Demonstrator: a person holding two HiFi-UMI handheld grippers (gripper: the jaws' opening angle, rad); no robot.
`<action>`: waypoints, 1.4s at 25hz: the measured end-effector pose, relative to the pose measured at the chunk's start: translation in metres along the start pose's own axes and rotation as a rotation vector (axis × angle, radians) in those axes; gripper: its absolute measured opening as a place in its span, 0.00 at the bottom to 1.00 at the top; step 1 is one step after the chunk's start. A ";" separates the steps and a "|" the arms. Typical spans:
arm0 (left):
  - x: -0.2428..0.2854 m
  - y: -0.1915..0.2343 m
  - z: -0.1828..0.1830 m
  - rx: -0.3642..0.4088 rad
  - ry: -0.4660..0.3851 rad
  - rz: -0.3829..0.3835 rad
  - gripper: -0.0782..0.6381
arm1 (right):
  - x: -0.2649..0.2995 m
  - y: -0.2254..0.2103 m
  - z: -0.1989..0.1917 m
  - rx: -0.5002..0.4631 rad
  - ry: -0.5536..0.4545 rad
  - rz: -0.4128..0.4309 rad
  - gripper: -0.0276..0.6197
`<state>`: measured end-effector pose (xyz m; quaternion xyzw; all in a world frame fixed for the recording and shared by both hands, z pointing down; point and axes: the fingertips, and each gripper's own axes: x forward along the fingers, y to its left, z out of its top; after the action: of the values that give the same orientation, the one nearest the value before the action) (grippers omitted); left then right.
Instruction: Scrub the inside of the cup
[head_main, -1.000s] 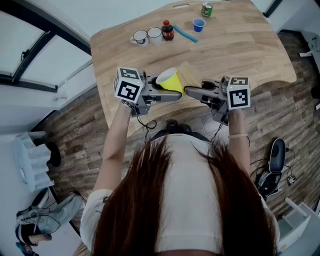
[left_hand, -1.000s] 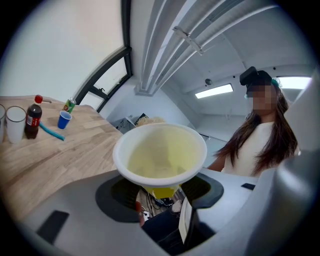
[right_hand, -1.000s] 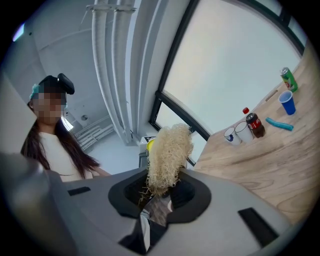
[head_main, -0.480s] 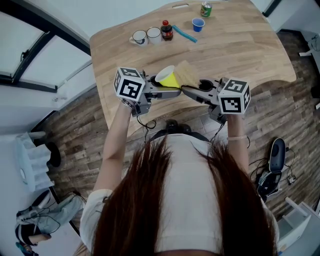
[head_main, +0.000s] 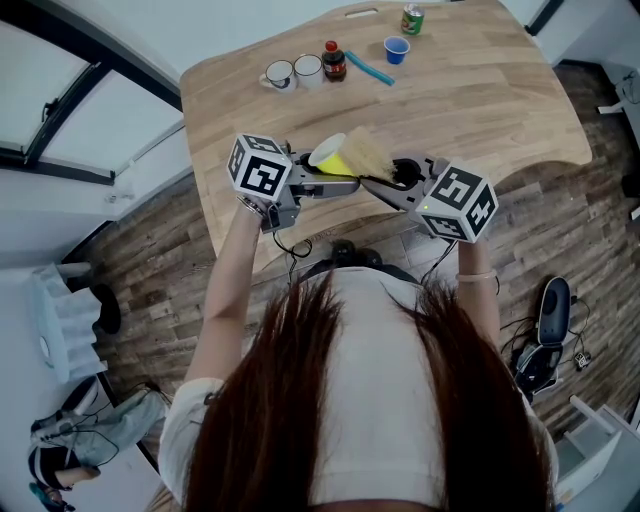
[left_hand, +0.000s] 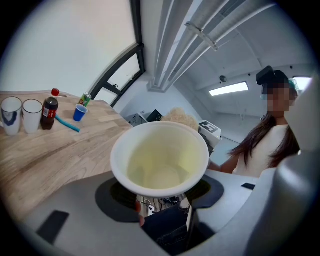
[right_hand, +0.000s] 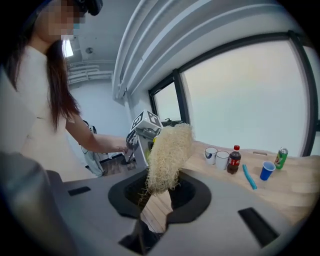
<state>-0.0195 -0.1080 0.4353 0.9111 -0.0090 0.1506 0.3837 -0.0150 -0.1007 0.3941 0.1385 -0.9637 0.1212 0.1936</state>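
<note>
- Above the edge of a wooden table (head_main: 480, 90), the left gripper (head_main: 338, 186) has its jaws spread wide and pressed on either side of a yellow cup (left_hand: 160, 159). The cup lies between the pads with its mouth turned back towards the gripper's body.
- The right gripper (right_hand: 159, 202) has its jaws drawn nearly together on the lower end of a scrubber (right_hand: 167, 155), a pale bundle of fibres that stands out beyond the fingertips.
- The fibres sit just past the cup's far rim and outside it; the inside looks untouched.
- The cup looks light and thin-walled and would probably dent under a hard squeeze, so a gentle hold around the body, below the rim, suits it.
- The fibres look soft and springy and likely to bend against the wall.
</note>
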 end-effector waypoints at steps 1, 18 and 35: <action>0.000 0.000 -0.001 0.000 0.003 -0.001 0.46 | 0.000 0.001 0.000 -0.018 0.007 -0.001 0.17; -0.001 -0.019 0.002 0.127 0.010 -0.033 0.46 | -0.007 0.003 -0.001 0.117 -0.069 0.093 0.17; -0.004 -0.045 0.001 0.246 0.041 -0.086 0.46 | -0.014 0.004 0.000 0.235 -0.140 0.194 0.17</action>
<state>-0.0171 -0.0774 0.4022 0.9474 0.0565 0.1527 0.2754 -0.0041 -0.0940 0.3877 0.0746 -0.9628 0.2413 0.0958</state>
